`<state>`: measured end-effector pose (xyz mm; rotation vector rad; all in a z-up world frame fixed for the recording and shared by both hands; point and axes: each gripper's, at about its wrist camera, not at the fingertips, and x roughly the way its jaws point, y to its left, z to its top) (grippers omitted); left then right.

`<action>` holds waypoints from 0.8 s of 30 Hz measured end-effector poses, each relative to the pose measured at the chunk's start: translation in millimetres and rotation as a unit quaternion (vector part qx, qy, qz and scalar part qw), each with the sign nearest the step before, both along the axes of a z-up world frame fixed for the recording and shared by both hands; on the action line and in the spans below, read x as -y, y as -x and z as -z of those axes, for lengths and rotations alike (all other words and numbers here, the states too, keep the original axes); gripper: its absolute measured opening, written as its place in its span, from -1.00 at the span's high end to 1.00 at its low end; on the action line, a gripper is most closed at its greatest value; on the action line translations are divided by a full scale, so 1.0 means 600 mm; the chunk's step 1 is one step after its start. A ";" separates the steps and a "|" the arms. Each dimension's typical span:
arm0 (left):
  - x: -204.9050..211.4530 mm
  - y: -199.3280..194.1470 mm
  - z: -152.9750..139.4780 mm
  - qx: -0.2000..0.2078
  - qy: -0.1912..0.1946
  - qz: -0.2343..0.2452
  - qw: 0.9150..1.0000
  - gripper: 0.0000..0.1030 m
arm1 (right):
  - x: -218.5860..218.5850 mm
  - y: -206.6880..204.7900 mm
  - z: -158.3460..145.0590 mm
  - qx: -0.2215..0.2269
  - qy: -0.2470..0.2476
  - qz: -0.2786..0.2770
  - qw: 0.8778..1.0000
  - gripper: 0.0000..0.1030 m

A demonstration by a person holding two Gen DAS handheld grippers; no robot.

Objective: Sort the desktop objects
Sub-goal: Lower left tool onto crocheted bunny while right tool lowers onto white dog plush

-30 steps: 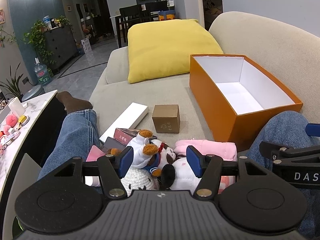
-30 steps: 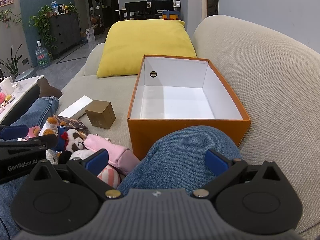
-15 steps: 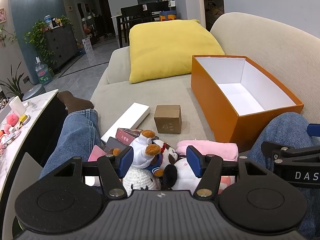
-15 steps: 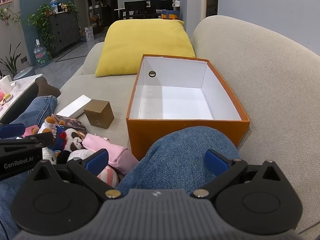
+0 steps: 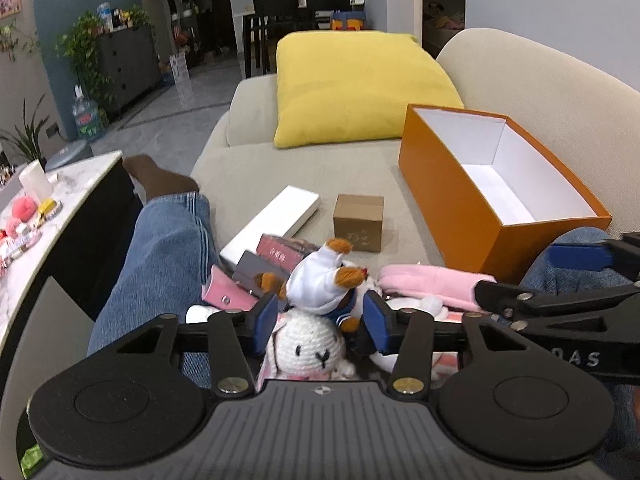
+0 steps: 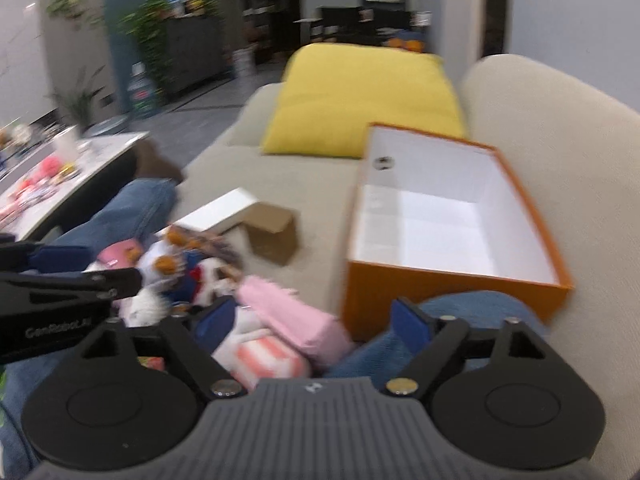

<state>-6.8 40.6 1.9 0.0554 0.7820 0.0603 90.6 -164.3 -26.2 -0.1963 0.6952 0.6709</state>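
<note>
- Left gripper [image 5: 320, 322]: jaws closing around the bear plush [image 5: 324, 286], lower centre, pads not yet pressing.
- Right gripper [image 6: 316, 320]: closing over the pink plush [image 6: 288, 320]; nothing pinched.
- Seat pads on the bodies, then carry to the orange box [image 5: 472, 216], right.

Evenly lit indoors, sharp through the left wrist view yet smeared by motion blur across the right, both bowed by fisheye with black vignetted corners, soft shadow inside the orange box [image 5: 452, 184].

I see toys [image 5: 320, 292] heaped on the sofa [image 5: 360, 176], cartons behind them, open box [image 5: 472, 200] to their right.
</note>
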 end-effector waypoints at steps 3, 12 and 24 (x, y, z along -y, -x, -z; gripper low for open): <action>-0.013 -0.006 0.002 -0.008 0.010 0.008 1.000 0.01 | -0.023 -0.007 0.009 -0.014 0.013 -0.041 0.999 -0.34; -0.017 -0.065 0.001 -0.044 0.002 0.091 0.995 -0.02 | -0.089 -0.034 0.034 -0.063 0.042 -0.119 0.990 -0.13; -0.021 -0.146 0.043 -0.119 -0.011 0.144 0.982 -0.16 | -0.141 -0.088 0.070 -0.087 0.090 -0.145 0.981 0.07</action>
